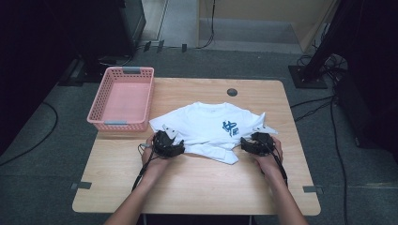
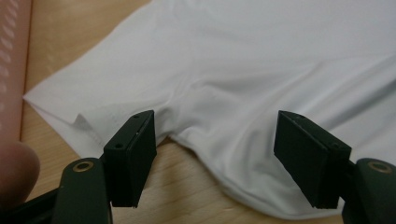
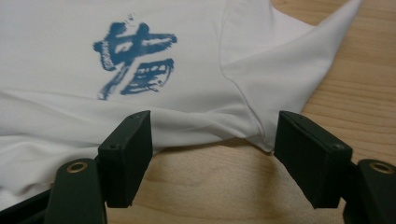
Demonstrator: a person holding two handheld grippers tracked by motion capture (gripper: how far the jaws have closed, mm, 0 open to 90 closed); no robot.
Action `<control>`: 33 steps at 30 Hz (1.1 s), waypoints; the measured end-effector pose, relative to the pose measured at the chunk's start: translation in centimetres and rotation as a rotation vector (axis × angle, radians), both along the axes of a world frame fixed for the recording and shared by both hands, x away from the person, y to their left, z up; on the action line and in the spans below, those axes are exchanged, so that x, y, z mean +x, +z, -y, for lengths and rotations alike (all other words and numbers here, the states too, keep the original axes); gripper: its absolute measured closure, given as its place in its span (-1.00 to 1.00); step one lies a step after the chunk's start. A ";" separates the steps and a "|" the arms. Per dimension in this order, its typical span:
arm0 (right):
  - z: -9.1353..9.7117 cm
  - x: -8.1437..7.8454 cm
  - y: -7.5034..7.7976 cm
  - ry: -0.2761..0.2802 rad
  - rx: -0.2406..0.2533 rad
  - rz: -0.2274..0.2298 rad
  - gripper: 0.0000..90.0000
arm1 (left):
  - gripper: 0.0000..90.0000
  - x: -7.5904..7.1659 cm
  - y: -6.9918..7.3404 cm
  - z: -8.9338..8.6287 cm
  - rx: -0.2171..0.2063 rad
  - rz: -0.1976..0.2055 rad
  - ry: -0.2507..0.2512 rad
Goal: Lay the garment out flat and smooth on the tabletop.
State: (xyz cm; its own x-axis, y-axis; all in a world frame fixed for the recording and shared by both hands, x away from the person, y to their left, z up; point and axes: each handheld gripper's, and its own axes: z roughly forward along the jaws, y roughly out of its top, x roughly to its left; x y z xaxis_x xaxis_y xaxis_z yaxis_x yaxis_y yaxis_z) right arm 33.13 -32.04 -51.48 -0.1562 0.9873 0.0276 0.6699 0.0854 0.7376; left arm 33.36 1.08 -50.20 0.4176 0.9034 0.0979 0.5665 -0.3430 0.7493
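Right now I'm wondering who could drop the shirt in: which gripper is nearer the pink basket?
Left. The left gripper is just below the pink basket; the right gripper is across the shirt.

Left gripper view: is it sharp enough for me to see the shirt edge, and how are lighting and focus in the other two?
Left gripper view: the white T-shirt hem shows between the open jaws, soft-focus, a blurred fingertip at the left edge. Right gripper view: the blue print is crisp, lighting even, no glare. High view: the table is well lit, the surrounding floor dark, both grippers small.
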 end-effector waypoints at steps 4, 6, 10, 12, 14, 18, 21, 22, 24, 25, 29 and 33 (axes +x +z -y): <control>-0.6 -0.8 0.9 0.029 0.033 0.052 -0.31 | -0.32 -2.3 1.5 1.9 -0.039 0.060 -0.084; -1.1 -1.2 1.2 0.056 0.050 0.064 -0.18 | -0.24 -3.5 2.0 3.1 -0.071 0.055 -0.159; -2.0 -1.3 1.3 0.103 0.070 0.059 0.10 | 0.01 -5.3 2.2 5.7 -0.120 0.034 -0.271; -2.4 -1.3 1.2 0.110 0.070 0.055 0.19 | 0.17 -5.8 1.9 7.0 -0.115 0.024 -0.319; -2.7 -1.2 1.0 0.111 0.066 0.047 0.24 | 0.24 -5.9 1.4 8.1 -0.105 0.006 -0.351; -3.4 -1.2 0.7 0.121 0.079 0.034 0.24 | 0.33 -5.8 0.2 10.2 -0.077 -0.015 -0.376; -4.0 -1.5 0.6 0.134 0.075 0.032 0.17 | 0.45 -5.4 -0.7 11.4 -0.029 -0.024 -0.349; -4.1 -1.5 0.6 0.141 0.074 0.035 0.15 | 0.50 -5.3 -1.0 11.6 -0.016 -0.023 -0.342; -4.5 -1.7 0.5 0.151 0.064 0.031 0.18 | 0.66 -5.2 -1.3 11.7 -0.006 -0.012 -0.320; -4.6 -1.7 0.4 0.155 0.054 0.029 0.22 | 0.76 -5.1 -1.3 11.7 -0.008 -0.012 -0.311; -4.6 -1.6 -0.2 0.148 0.013 0.014 0.50 | 1.00 -5.0 -0.9 10.6 -0.039 -0.015 -0.316; -3.9 -1.3 -0.4 0.132 0.041 0.013 0.74 | 1.00 -5.3 -0.3 8.9 -0.078 -0.019 -0.321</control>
